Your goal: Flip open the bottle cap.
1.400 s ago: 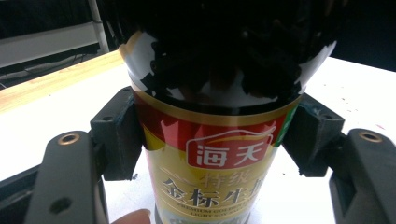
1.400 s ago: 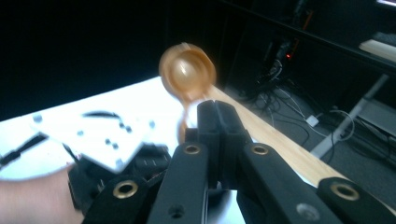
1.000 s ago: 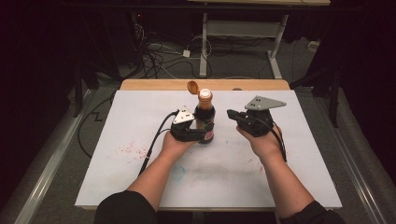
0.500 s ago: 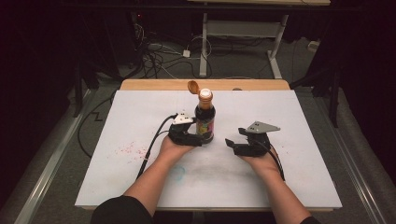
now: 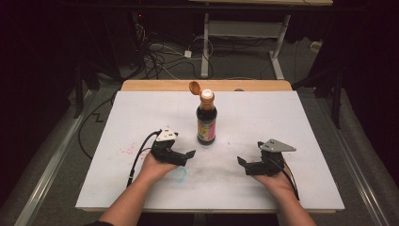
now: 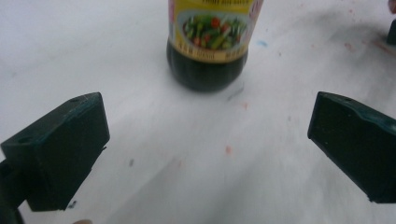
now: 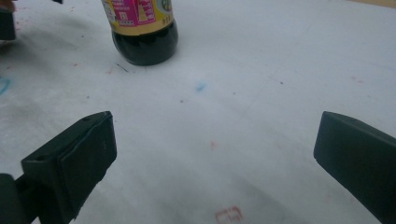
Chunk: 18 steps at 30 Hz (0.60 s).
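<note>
Now bottle [image 5: 206, 123] beyond both open fingers [image 6: 65, 149].

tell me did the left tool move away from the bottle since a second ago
Yes. The left tool has let go and pulled back toward the person; the bottle stands alone where it was.

Overhead forward-down; two low claw cameras, shared bottle [image 5: 206, 123].
</note>
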{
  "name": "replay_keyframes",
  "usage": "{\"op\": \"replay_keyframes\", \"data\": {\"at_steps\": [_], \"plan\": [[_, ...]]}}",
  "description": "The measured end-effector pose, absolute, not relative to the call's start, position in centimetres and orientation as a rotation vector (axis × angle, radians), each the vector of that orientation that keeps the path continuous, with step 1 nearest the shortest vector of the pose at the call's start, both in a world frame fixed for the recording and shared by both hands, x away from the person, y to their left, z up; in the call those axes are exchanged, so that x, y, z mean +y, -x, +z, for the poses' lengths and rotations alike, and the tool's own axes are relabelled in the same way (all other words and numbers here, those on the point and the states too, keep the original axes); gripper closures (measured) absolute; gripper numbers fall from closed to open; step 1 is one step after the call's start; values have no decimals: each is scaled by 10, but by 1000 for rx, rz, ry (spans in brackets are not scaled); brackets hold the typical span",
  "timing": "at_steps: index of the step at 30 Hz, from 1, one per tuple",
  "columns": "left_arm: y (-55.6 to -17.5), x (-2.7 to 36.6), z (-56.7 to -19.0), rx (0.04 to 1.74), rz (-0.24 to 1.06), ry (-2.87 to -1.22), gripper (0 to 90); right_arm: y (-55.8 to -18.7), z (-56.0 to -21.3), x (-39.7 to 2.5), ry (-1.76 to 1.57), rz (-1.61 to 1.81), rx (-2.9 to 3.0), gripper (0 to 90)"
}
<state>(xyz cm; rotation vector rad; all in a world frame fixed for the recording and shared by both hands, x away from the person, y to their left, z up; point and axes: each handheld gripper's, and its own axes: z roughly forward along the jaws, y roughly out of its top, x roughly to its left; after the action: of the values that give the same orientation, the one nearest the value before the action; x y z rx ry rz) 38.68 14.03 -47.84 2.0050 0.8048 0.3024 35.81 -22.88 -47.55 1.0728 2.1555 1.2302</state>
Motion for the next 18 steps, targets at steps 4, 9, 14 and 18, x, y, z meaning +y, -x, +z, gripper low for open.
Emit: {"op": "replay_keyframes", "data": {"at_steps": [4, 9, 14, 18], "plan": [[-369, 162, -482, 839, 316, -1984, 0, -347, -478, -239, -1083, 1231, 2134, 2], [-348, 193, -485, 882, 366, -1957, 0, -333, -478, -248, -1061, 1251, 2104, 2], [-329, 216, -486, 907, 400, -1952, 0, -324, -477, -253, -1036, 1260, 2092, 2], [-327, 223, -490, 940, 445, -1960, 0, -325, -479, -255, -1050, 1256, 2090, 2]]}}
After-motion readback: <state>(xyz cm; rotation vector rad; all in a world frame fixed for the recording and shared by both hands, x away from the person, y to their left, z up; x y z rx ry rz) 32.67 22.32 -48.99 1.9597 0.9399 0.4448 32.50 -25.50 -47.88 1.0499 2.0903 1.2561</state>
